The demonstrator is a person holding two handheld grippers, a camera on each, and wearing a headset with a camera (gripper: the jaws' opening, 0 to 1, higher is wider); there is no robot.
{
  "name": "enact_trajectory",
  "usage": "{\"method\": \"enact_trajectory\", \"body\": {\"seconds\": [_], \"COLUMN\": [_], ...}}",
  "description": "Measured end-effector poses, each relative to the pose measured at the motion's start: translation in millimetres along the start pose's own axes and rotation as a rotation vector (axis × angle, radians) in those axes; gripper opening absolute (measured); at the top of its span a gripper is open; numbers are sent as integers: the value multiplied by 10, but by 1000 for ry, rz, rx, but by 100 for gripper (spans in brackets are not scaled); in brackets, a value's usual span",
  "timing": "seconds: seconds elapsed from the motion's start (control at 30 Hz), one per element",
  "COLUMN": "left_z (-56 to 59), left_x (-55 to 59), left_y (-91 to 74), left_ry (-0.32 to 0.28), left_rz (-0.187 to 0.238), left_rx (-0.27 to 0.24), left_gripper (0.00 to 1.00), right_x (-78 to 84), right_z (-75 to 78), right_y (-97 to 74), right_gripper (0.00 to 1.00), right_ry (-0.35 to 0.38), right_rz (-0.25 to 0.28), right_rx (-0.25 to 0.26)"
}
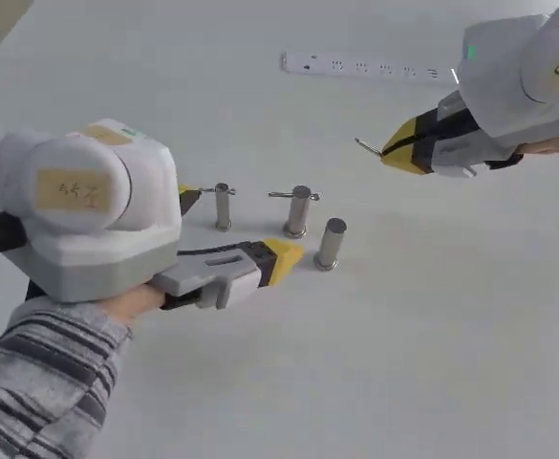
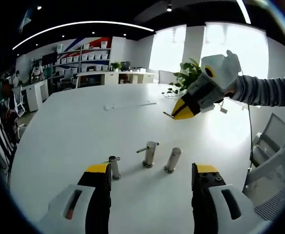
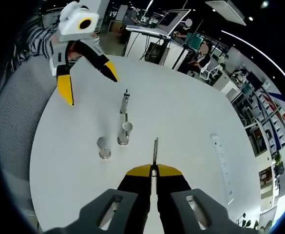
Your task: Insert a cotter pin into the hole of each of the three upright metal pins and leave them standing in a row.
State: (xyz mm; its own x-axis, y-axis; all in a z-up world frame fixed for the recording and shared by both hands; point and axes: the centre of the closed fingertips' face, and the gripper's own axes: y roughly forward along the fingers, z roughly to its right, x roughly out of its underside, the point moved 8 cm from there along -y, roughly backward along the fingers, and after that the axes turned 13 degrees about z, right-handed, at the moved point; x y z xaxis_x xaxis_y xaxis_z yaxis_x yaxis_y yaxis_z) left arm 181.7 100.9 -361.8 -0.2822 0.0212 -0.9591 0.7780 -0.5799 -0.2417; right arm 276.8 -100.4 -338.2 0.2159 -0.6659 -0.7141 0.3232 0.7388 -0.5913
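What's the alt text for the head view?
Three upright metal pins stand on a white table; the left and middle carry cotter pins, the right is bare. The open left gripper sits beside them; the right gripper, above the table, grips another cotter pin.

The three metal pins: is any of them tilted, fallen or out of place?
None has fallen; all stand upright. In the head view the bare pin stands a little off the line of the left pin and the middle pin, which carry cotter pins. The right gripper holds another cotter pin.
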Motion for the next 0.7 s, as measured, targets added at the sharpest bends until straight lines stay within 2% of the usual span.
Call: {"method": "enact_trajectory", "body": {"seconds": [0.13,0.2,0.3,0.33,0.43,0.7], "left_z": [43,63,90,100,142,221], "left_x": [-63,-88,-73,-75,-96,-153], "left_y": [35,62,97,108,120,122], "left_ry": [-21,-44,-53,-70,-125,-211], "left_rz": [13,15,-30,-29,-8,24], "left_rx": [28,39,45,54,70,106], "left_gripper": [60,54,46,45,41,24], "right_x": [-64,-101,-172,-179,-248,-456], "right_z": [-101,-174,-274,-299,-387,-566], "right_y": [0,11,26,38,42,43], "right_gripper": [0,0,0,0,0,0], "right_ry": [-19,-42,-92,-102,-142,-190], "right_rz": [35,48,65,70,79,128], "right_rx": [2,-3,-21,-31,-54,-78]}}
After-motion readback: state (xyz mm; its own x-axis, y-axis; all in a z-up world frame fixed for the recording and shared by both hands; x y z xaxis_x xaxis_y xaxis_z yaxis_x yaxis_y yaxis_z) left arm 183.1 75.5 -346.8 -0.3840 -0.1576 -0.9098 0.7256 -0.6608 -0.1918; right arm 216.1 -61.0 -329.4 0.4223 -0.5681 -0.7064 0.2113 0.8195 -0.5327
